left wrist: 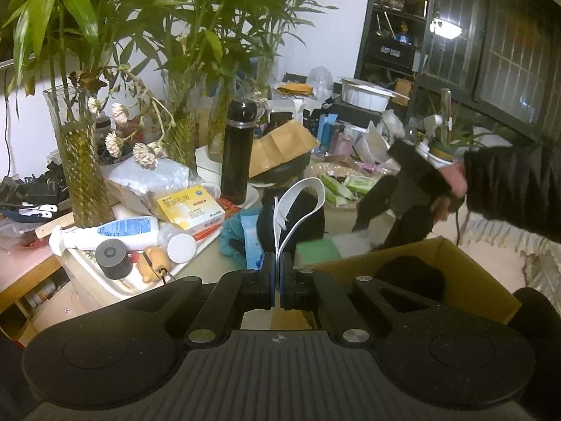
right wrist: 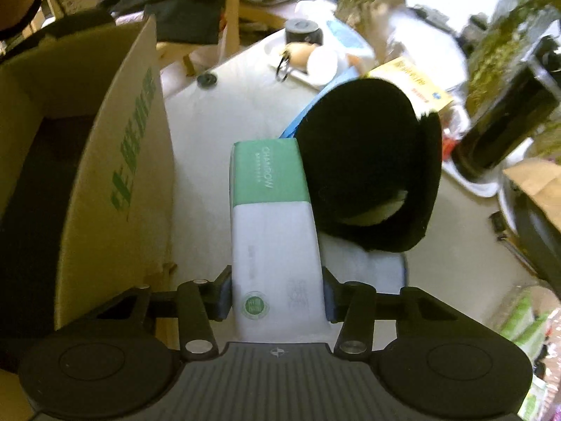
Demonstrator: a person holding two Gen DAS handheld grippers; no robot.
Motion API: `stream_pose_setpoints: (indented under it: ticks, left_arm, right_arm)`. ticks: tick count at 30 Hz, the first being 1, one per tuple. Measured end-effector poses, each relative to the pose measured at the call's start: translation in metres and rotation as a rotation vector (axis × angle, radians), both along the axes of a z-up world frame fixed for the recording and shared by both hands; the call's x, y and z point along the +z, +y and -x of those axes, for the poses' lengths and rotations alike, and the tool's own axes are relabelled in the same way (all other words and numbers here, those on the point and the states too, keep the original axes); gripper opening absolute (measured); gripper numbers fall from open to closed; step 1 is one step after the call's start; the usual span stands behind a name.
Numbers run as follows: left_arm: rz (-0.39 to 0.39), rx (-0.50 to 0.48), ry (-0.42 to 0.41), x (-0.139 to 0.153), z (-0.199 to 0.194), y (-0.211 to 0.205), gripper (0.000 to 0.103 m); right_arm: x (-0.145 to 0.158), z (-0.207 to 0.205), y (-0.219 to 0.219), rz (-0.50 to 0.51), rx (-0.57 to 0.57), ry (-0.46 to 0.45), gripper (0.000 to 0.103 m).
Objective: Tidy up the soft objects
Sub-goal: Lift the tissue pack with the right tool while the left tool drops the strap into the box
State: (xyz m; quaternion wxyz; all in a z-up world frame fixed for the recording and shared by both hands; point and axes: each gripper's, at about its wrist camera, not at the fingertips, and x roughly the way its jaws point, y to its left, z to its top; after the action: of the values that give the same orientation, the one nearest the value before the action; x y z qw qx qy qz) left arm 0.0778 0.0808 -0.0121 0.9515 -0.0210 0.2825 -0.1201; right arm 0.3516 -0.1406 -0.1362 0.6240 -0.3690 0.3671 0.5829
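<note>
My left gripper (left wrist: 277, 261) is shut on a thin white strap (left wrist: 302, 194) that loops up in front of a black plush item (left wrist: 294, 217). A green and white tissue pack (right wrist: 271, 224) lies on the pale table between the open cardboard box (right wrist: 115, 175) and the black plush item (right wrist: 368, 161). My right gripper (right wrist: 277, 298) is shut on the near end of this pack, one pad against each side. From the left wrist, the right gripper (left wrist: 377, 235) looks blurred, held by a hand in a dark sleeve above the green pack (left wrist: 315, 251). Something black lies inside the box (left wrist: 463, 270).
Glass vases with bamboo stalks (left wrist: 80, 161) crowd the table's left. A black flask (left wrist: 238, 151), a yellow medicine box (left wrist: 191, 207) and a white lotion bottle (left wrist: 115, 233) stand close by. Green wipe packs (left wrist: 350, 186) and a brown paper bag (left wrist: 280, 144) lie behind.
</note>
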Motion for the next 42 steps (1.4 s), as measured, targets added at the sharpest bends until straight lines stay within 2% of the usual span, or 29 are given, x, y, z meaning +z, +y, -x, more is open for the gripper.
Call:
stream_pose_setpoints:
  ticks: [7,13,19,25,27,28,30,31,32,37,42]
  left_arm:
    - [-0.014,-0.007,0.038,0.008,-0.001,-0.008,0.003]
    - [-0.016,-0.019,0.089,0.018,-0.004,-0.020,0.003]
    - [0.042,0.013,0.228,0.019,-0.013,-0.028,0.003]
    - [0.077,0.051,0.360,0.010,-0.022,-0.037,0.004]
    - [0.128,0.068,0.424,0.003,-0.026,-0.036,0.005]
    - [0.160,0.065,0.443,0.000,-0.028,-0.035,0.010]
    - [0.217,0.048,0.466,-0.005,-0.028,-0.033,0.032]
    - [0.227,0.046,0.466,-0.006,-0.026,-0.033,0.047]
    - [0.233,0.047,0.456,-0.007,-0.023,-0.032,0.054]
    - [0.225,0.046,0.369,0.000,-0.002,-0.029,0.056]
    - [0.144,0.077,0.272,0.014,0.017,-0.027,0.056]
  right_arm:
    - [0.057,0.000,-0.028,-0.077,-0.120,-0.059,0.050]
    - [0.115,0.021,-0.056,-0.188,-0.222,-0.085,0.050]
    - [0.149,0.057,-0.077,-0.262,-0.320,-0.102,0.051]
    - [0.168,0.083,-0.102,-0.364,-0.506,-0.065,0.051]
    - [0.171,0.091,-0.109,-0.394,-0.559,-0.049,0.051]
    - [0.173,0.095,-0.113,-0.414,-0.589,-0.034,0.051]
    - [0.176,0.103,-0.120,-0.452,-0.640,0.006,0.051]
    - [0.177,0.107,-0.124,-0.470,-0.662,0.025,0.051]
    - [0.179,0.113,-0.126,-0.489,-0.686,0.044,0.051]
    - [0.181,0.142,-0.126,-0.540,-0.751,0.128,0.051]
    - [0.172,0.167,-0.118,-0.571,-0.841,0.209,0.050]
